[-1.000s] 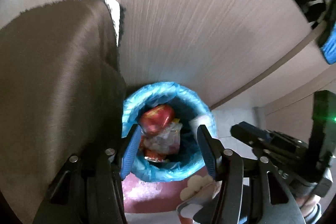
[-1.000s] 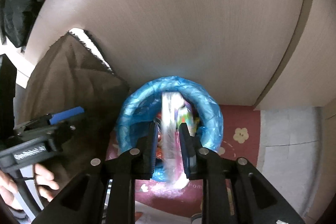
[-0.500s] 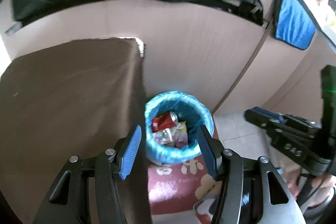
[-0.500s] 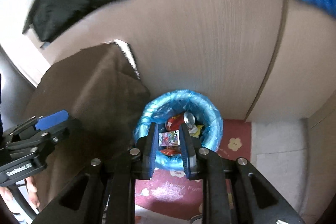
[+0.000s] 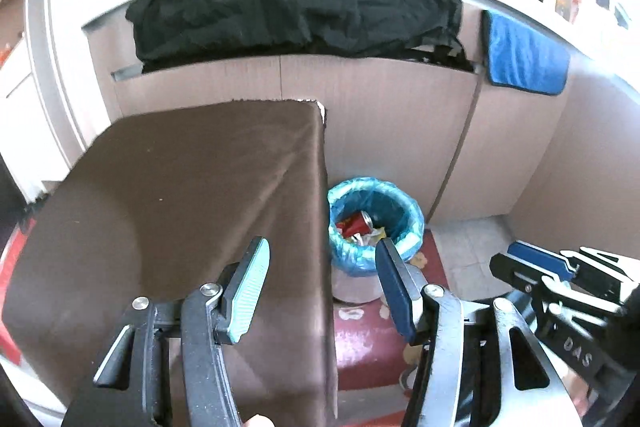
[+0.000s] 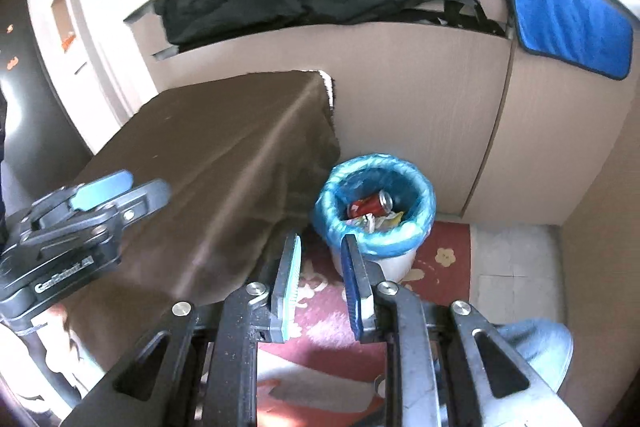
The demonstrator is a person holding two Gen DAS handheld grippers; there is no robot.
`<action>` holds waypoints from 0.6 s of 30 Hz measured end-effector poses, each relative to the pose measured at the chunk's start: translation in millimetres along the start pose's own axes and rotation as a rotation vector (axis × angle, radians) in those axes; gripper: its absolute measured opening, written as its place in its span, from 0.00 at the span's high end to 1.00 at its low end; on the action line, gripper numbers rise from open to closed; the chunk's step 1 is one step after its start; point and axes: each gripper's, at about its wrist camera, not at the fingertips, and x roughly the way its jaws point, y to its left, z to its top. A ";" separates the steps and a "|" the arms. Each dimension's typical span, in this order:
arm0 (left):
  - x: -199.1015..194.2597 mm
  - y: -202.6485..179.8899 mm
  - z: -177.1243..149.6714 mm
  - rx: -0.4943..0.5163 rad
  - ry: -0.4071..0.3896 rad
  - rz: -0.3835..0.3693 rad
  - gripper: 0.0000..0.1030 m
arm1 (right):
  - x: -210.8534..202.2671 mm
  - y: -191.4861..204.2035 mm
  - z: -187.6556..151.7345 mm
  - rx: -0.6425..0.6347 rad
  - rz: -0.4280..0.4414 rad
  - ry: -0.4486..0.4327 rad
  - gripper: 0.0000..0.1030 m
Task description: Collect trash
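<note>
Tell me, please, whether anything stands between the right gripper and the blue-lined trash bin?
Nothing visible does. The right gripper, open and empty, looks straight down at the trash bin on the red mat. The brown-clothed table stands to the bin's left, clear of that line.

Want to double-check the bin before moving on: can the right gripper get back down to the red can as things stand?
Probably yes. The right gripper is open and empty, the bin has no lid, and the red can lies on top of the trash. The brown-covered table sits beside the bin, not over it.

Blue-lined trash bin (image 6: 376, 223) on red mat, red can (image 6: 370, 205) and wrappers inside
</note>
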 end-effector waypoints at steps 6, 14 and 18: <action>-26.6 -10.1 -19.2 0.010 0.019 -0.016 0.46 | -46.8 24.8 -27.5 -0.013 -0.031 -0.054 0.80; -33.0 -14.1 -29.1 0.031 0.053 0.024 0.46 | -51.0 35.4 -44.7 -0.016 -0.006 0.002 0.80; -33.9 -13.4 -30.7 0.033 0.054 0.037 0.46 | -51.3 34.5 -45.9 -0.008 -0.004 0.008 0.80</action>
